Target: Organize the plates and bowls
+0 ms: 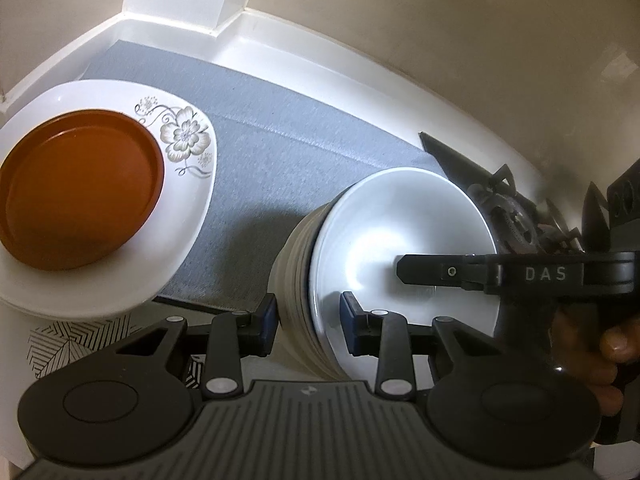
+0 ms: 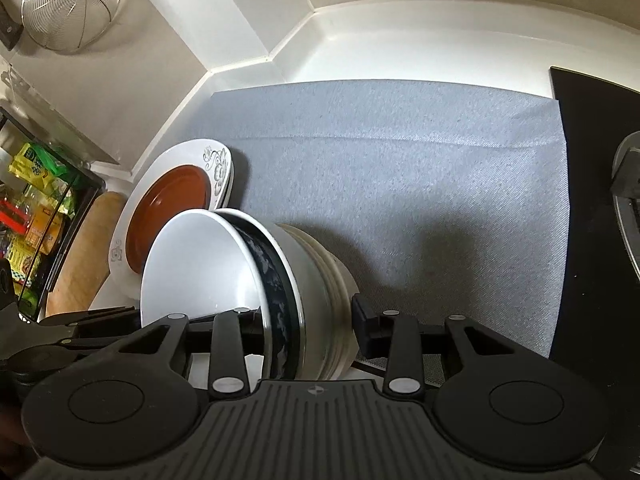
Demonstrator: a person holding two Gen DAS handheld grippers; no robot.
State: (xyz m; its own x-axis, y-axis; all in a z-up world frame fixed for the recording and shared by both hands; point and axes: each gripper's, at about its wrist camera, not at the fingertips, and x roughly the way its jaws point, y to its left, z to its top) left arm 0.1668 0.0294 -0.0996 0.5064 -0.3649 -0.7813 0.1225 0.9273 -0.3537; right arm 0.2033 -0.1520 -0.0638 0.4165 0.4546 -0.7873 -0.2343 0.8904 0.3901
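We find the stack of bowls (image 1: pixel 360 248) tipped on its side over the grey mat (image 1: pixel 256 120), held between both tools. Our left gripper (image 1: pixel 308 320) is partly open, its pads pinching the stack's rim. Our right gripper (image 2: pixel 308 326) straddles the same rim; its right finger (image 2: pixel 366 328) appears just clear. The brown plate (image 1: pixel 76 196) rests on the floral plate (image 1: pixel 184 140) nearby.

Glossy white ceramic bowl stack (image 2: pixel 224 264) shone smooth; matt brown round plastic-looking plate (image 1: pixel 76 196); grey woven cloth mat (image 2: pixel 400 168), rough; wire-mesh metal strainer (image 2: pixel 72 4).
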